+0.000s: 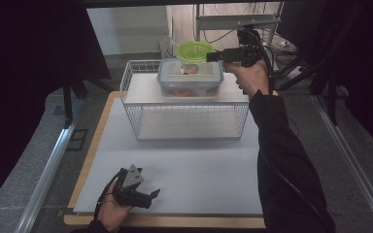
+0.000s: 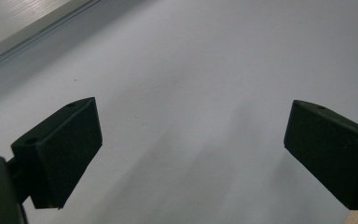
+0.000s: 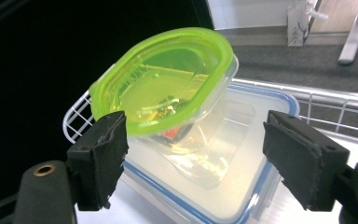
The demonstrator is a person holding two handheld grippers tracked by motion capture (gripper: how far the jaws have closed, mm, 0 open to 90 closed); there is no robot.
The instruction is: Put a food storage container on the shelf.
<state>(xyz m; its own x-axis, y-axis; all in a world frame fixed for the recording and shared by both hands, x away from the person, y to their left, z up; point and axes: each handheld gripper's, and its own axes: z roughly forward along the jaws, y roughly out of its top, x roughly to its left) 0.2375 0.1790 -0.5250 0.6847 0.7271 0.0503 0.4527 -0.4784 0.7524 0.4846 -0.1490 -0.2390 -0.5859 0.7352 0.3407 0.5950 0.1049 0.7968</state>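
Note:
A clear tub with a lime-green lid [image 1: 194, 50] [image 3: 168, 88] lies tilted on top of a larger clear box with a blue-rimmed lid [image 1: 190, 77] [image 3: 242, 186]. That box stands on the upper shelf of a white wire rack [image 1: 131, 82]. My right gripper [image 1: 209, 57] [image 3: 196, 154] is held level at the tub's right side, open, with the tub's near end between its jaws; the right pad stands clear of it. My left gripper [image 1: 151, 198] [image 2: 191, 149] rests low over the white table top [image 2: 182, 70], open with nothing in it.
The wire rack has a lower shelf [image 1: 189, 124] with nothing on it. The white table top [image 1: 189, 170] has a wooden edge [image 1: 90, 150] at left and front. Metal rails [image 1: 48, 165] run along both sides. Desk legs and cables [image 1: 272, 29] stand behind the rack.

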